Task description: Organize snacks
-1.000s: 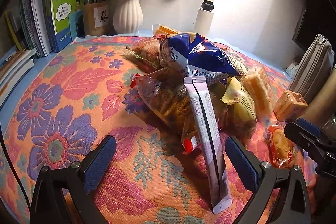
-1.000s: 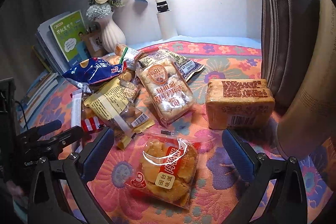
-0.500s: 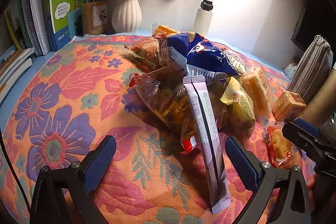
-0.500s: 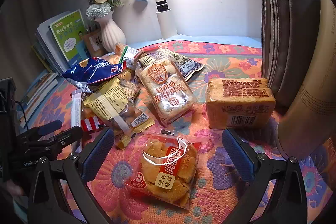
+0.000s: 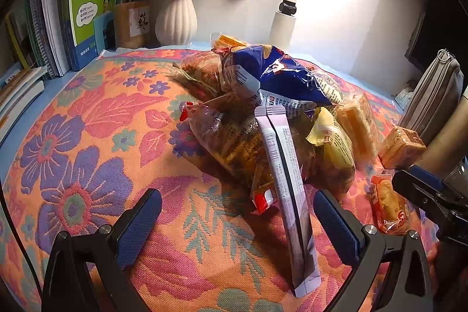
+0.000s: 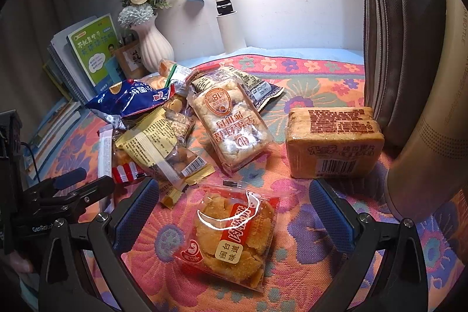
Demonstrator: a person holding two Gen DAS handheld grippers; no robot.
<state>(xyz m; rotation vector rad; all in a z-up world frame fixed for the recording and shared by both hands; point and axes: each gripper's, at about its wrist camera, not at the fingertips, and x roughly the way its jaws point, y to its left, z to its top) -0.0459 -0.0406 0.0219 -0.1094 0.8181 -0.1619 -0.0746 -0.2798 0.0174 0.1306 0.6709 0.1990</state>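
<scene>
Heap of snack packets (image 5: 263, 113) piled mid-cloth on a floral tablecloth (image 5: 87, 154): blue bag (image 6: 131, 100) on top, yellow wrapper (image 6: 149, 142) below, long pale stick pack (image 5: 288, 195) leaning down off the heap. Just right of the heap, clear pastry pack (image 6: 231, 125); brown boxy cake pack (image 6: 333, 145) further right; red-labelled packet (image 6: 234, 236) lying flat, nearest the right gripper (image 6: 231, 212), between its wide-spread fingers, untouched. Left gripper (image 5: 238, 220) also spread wide, holding nothing, stick pack's lower end between its fingers. Behind: white vase (image 5: 175, 16), books (image 5: 87, 8), grey pouch (image 6: 403, 28) at right
</scene>
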